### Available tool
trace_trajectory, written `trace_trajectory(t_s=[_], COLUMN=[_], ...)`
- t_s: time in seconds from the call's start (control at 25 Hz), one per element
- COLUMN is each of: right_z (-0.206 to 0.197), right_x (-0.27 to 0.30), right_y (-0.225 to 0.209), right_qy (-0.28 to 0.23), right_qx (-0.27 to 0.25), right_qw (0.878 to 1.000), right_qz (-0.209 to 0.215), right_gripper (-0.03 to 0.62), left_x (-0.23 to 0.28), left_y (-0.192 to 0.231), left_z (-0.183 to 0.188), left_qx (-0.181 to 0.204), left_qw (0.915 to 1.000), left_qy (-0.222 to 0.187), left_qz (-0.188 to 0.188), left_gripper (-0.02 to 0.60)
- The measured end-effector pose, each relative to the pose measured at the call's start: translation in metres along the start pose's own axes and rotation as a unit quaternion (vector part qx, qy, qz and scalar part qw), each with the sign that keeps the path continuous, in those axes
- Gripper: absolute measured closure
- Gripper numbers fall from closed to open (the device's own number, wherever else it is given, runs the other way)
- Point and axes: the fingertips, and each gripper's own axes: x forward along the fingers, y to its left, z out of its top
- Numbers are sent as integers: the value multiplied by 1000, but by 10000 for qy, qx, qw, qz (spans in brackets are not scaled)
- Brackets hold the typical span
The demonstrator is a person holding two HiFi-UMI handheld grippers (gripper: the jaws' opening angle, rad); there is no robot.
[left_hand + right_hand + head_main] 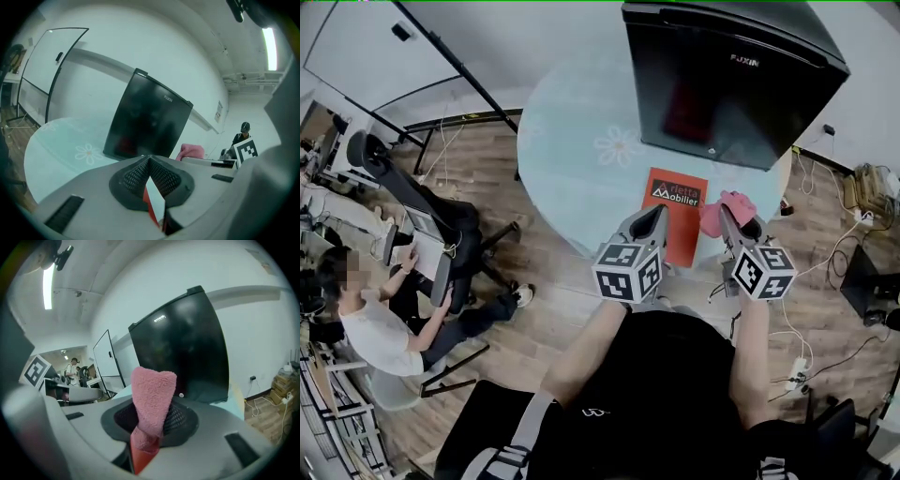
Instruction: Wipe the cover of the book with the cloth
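- Head view: my left gripper [654,214] sits centre frame, tip over the left edge of the orange-red book [680,230].
- The book lies flat on the round pale table [572,159], near its front edge, just below the black cabinet [731,75] at top right.
- My right gripper [733,223] is right of centre at the book's right edge, w/ the pink cloth [717,214] bunched at its tip. The cloth overlaps the book's upper right corner. Can't tell from here if it touches.
- A seated person [384,328] is at lower left. A whiteboard [375,47] is at upper left.
- Left gripper view: my left gripper [149,159] has its jaws closed, tips meeting, nothing betw. them.
- Through the slit behind the tips, lower centre, I see a red sliver of book [149,206] and pale table beside it.
- The cabinet [145,122] stands tilted at centre on the table [61,145], w/ the whiteboard [47,61] at left.
- The cloth [191,152] shows right of centre. A standing person [243,133] is at far right.
- Right gripper view: my right gripper [150,427] is clamped on the cloth [152,394], which stands up in a folded lump at centre, pinched betw. both pads.
- A red wedge of book [140,460] shows under it at bottom centre.
- The cabinet [187,348] fills the upper right behind the cloth. The whiteboard [105,362] and a person [73,369] are at left.
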Motion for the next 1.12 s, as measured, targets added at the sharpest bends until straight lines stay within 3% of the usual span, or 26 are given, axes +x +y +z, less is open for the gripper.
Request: trace_trajectory(t_s=[0.2,0.32,0.52,0.64,0.8,1.12], right_z=[57,85,102,107,108,102], right_x=[-20,-34,-48,-53,-59,-67], right_y=[19,30,52,58,57,41], right_qy=[-784,-1144,-1485,-1576,-1598,-1632], right_qx=[-755,-1071,-1048,-1041,-1105,-979], right_qw=[9940,9875,9818,9795,9789,9804], right_qz=[110,142,545,701,640,502], right_gripper=[493,493,497,505,505,505], left_x=[-3,-3,-8,-3,1,7], left_y=[-21,-38,-58,-65,-68,-89], left_z=[32,52,75,73,58,48], left_qx=[-188,56,409,432,315,487], left_qw=[9991,9978,9940,9936,9955,9944], left_qy=[-351,-626,-965,-948,-747,-610], left_qz=[-163,-219,-303,-437,-494,-712], left_gripper=[566,567,567,566,567,566])
